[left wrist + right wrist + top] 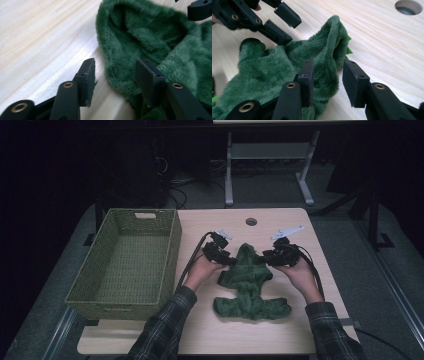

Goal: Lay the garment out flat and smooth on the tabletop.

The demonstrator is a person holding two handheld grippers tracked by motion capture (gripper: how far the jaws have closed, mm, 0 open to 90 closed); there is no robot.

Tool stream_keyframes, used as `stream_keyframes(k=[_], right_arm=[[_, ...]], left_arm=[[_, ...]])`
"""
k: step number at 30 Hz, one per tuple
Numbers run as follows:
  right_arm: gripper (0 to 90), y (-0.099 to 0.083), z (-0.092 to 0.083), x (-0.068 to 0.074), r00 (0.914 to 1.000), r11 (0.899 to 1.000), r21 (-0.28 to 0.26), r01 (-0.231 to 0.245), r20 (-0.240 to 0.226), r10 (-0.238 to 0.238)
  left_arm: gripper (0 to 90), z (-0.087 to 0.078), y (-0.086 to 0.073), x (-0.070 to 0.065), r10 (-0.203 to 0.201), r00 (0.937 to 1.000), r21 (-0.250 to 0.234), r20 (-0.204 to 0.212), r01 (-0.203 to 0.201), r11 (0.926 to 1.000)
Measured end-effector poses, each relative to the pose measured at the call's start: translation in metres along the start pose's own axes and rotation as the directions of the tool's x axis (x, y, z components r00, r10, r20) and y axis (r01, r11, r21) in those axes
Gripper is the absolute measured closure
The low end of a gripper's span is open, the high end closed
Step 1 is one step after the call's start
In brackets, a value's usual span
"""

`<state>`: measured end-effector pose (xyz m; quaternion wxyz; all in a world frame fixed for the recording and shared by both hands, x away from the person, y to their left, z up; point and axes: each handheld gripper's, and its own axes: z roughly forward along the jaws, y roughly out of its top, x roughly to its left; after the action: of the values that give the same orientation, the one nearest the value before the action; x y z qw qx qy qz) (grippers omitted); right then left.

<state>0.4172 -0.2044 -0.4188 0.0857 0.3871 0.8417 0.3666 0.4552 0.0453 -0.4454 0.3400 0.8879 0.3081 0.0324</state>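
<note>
The green fleece garment (250, 282) lies crumpled on the worktop (295, 330) beside the woven basket (127, 262). The left gripper (115, 75) and right gripper (327, 78) straddle its upper edges, jaws spread, nothing yet pinched. A deep bite should be taken on both sides before lifting.

The room behind the table (300, 330) sits in deep shadow, so the cables and frame legs back there barely read. In the left gripper view the green plush garment (155, 40) runs off the top and right edges, and the other gripper is cut to a black tip at the upper corner. In the right gripper view the garment's lower part slips under the near jaw and off the bottom edge. From above, the hands cover the gripper bodies, and the wicker basket (170, 255) hides its own near wall.
</note>
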Motion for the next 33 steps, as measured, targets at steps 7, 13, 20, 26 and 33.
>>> stream_keyframes(k=[7,13,20,26,33], right_arm=[[67.9,-0.003,0.014,-0.002,0.9996,0.998,0.067,0.013,0.025,-0.015],[79.9,-0.015,0.015,-0.007,0.9995,0.997,0.073,-0.012,0.032,0.009],[84.6,-0.026,0.013,-0.014,0.9994,0.997,0.07,-0.019,0.031,0.017],[84.9,-0.03,0.013,-0.016,0.9994,0.997,0.071,-0.026,0.026,0.024],[86.5,-0.029,0.008,-0.014,0.9993,0.999,0.046,-0.011,0.037,0.009]], left_arm=[[44.8,0.011,-0.001,-0.003,0.007,0.9998,0.004,-0.02,-0.007,1.0],[45.0,0.016,-0.001,-0.008,0.048,0.9985,0.049,-0.028,-0.047,0.9977],[50.0,0.017,0.0,-0.007,0.052,0.9982,0.055,-0.031,-0.05,0.9972],[71.4,0.017,0.0,-0.008,0.047,0.9982,0.064,-0.037,-0.045,0.997],[87.1,0.006,0.001,-0.012,0.051,0.9973,0.038,-0.052,-0.049,0.9981]])
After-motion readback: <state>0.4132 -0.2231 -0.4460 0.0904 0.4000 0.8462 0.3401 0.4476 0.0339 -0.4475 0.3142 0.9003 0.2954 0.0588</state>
